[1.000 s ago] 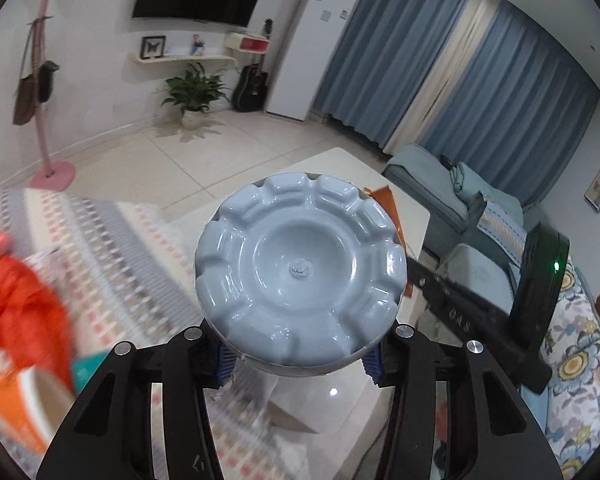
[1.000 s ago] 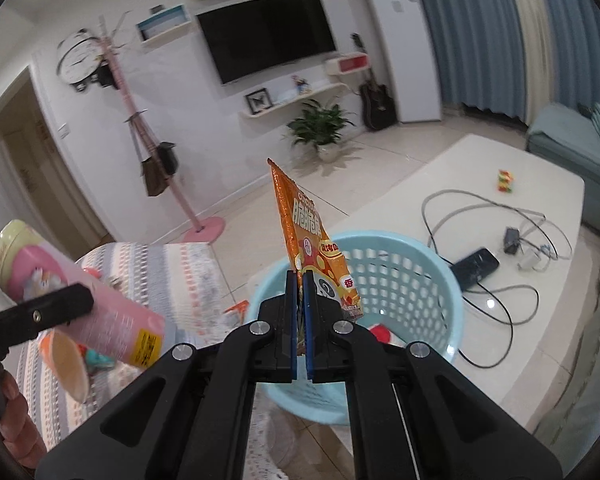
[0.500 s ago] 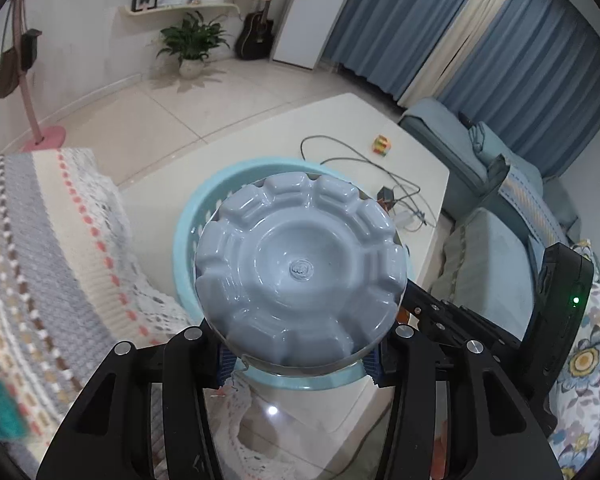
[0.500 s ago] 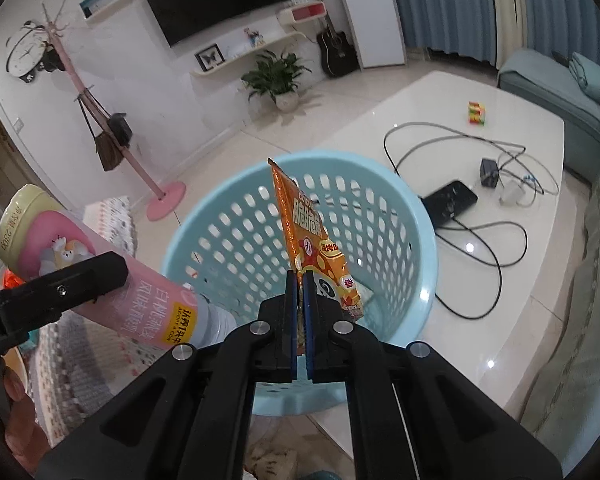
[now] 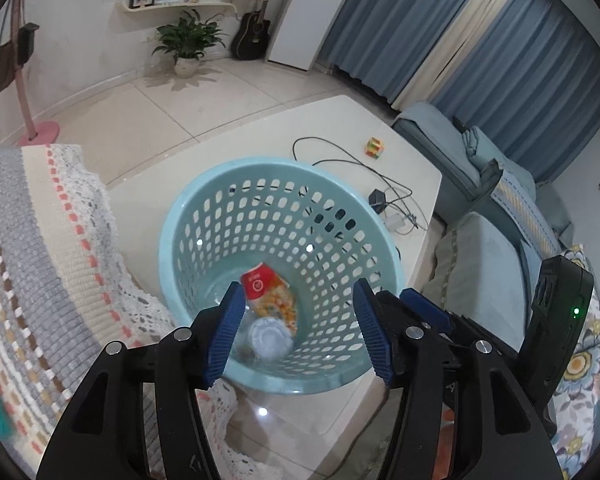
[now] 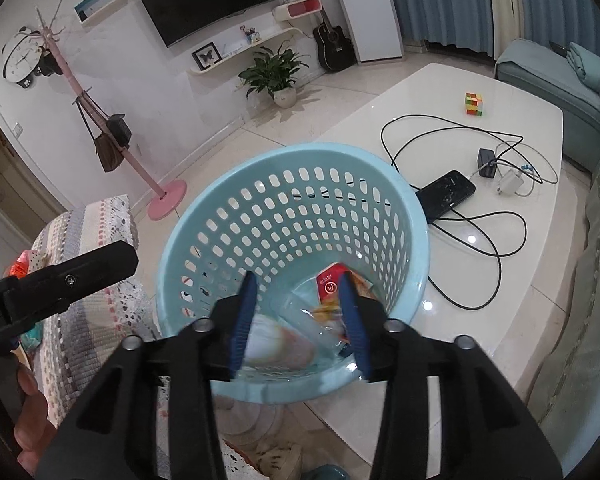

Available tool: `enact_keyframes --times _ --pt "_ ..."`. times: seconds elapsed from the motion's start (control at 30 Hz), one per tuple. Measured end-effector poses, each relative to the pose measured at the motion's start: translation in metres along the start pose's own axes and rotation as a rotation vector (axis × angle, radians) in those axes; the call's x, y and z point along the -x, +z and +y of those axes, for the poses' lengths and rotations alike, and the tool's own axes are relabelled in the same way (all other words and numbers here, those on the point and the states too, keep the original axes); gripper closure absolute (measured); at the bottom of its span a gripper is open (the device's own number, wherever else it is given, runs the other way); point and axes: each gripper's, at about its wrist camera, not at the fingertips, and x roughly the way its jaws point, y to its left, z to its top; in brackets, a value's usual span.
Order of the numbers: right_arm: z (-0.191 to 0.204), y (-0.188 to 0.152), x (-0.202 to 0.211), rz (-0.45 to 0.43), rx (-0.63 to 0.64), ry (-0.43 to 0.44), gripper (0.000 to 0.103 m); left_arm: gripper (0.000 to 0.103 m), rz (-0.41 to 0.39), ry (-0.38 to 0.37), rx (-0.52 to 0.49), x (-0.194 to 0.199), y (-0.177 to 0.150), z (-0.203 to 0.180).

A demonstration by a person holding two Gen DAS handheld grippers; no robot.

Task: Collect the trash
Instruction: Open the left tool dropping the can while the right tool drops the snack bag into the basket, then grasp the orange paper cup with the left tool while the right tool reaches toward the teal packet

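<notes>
Left wrist view: both grippers, left (image 5: 298, 328) and right (image 6: 300, 322), hang fingers spread, empty, above basket (image 5: 188, 216).

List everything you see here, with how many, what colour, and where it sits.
basket: one, light blue, on the white table
snack wrapper: one, orange and red, in the basket
bottle: one, pale, lying in the basket
table: one, white, under the basket
phone: one, black, right of the basket
cables: black, looped on the table
puzzle cube: one, multicoloured, far side of the table
left gripper: open above the basket
right gripper: open above the basket
</notes>
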Motion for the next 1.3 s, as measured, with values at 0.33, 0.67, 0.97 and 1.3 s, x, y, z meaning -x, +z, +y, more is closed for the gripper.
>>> enact_keyframes --times 0.33,0.67,0.97,1.3 --pt "0.032 0.001 0.027 -0.043 0.067 0.049 0.062 0.048 -0.125 0.043 0.001 0.064 -0.019 0.004" --pt "0.089 -0.007 0.045 -0.067 0.166 0.131 0.059 0.037 -0.317 0.250 0.022 0.161 -0.048 0.023" --pt "0.153 -0.025 0.054 -0.060 0.285 0.205 0.055 0.027 -0.387 0.492 0.176 0.216 -0.081 0.085" --pt "0.186 -0.041 0.055 -0.038 0.345 0.217 0.055 0.024 -0.282 0.656 0.110 0.194 -0.082 0.103"
